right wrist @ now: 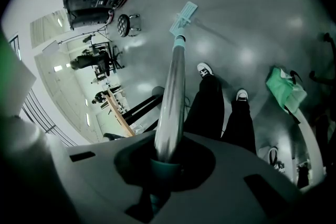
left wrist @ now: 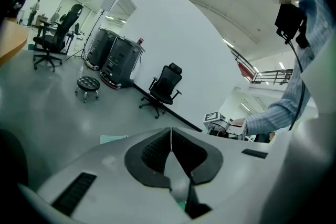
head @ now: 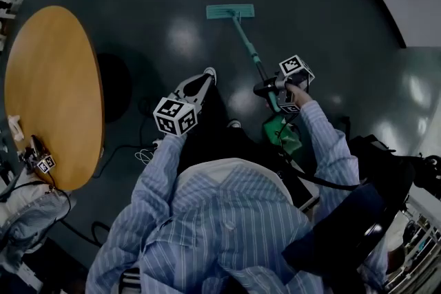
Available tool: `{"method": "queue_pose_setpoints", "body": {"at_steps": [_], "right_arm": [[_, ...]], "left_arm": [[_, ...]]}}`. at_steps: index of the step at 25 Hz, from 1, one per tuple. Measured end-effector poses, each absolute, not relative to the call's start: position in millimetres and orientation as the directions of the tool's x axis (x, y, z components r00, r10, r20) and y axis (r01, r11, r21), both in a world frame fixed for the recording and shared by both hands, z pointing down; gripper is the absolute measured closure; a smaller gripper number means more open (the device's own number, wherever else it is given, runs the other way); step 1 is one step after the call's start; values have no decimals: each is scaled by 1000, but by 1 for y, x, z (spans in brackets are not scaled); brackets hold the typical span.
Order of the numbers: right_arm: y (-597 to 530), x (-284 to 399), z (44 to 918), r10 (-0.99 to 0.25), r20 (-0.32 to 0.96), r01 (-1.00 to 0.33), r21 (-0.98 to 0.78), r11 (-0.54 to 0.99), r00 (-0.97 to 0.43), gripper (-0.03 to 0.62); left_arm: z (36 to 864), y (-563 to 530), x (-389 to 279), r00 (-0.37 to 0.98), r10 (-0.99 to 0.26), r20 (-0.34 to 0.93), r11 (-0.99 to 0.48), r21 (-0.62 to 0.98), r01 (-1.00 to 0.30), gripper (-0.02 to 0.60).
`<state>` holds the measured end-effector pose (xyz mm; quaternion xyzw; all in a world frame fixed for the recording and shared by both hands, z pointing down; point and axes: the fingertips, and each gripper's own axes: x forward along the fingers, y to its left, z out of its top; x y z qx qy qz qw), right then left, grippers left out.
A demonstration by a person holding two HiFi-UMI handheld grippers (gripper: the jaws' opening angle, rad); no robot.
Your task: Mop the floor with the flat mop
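The flat mop's pale green head [head: 230, 11] lies flat on the dark floor ahead of me. Its handle [head: 249, 49] slants back to my right gripper [head: 267, 87], which is shut on its upper part. In the right gripper view the metal handle [right wrist: 173, 97] runs from between the jaws [right wrist: 167, 157] out to the mop head [right wrist: 183, 16]. My left gripper [head: 204, 77] hangs to the left of the handle, apart from it. Its pads meet along a thin line [left wrist: 170, 138] with nothing between them. The mop head [left wrist: 112, 139] also shows low in the left gripper view.
A round wooden table [head: 48, 93] stands at the left, cables [head: 131, 148] trailing on the floor beside it. A green bag [head: 282, 133] lies by my right foot and a dark bag [head: 386, 169] at the right. Office chairs [left wrist: 164, 86] and a stool [left wrist: 87, 84] stand farther off.
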<state>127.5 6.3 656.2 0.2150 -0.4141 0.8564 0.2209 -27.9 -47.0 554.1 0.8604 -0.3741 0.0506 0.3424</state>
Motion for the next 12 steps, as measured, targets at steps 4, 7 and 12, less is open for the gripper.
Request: {"method": "queue_pose_setpoints", "body": {"at_steps": [4, 7, 12], "right_arm": [[-69, 112, 668, 191, 565, -563, -612, -555, -803, 568], [-132, 102, 674, 171, 565, -551, -618, -561, -807, 568], [-220, 80, 679, 124, 572, -531, -629, -568, -811, 568]], "left_arm": [[566, -96, -50, 708, -610, 354, -470, 558, -684, 574], [578, -130, -57, 712, -591, 378, -470, 557, -685, 574], [587, -168, -73, 728, -563, 391, -472, 570, -672, 574]]}}
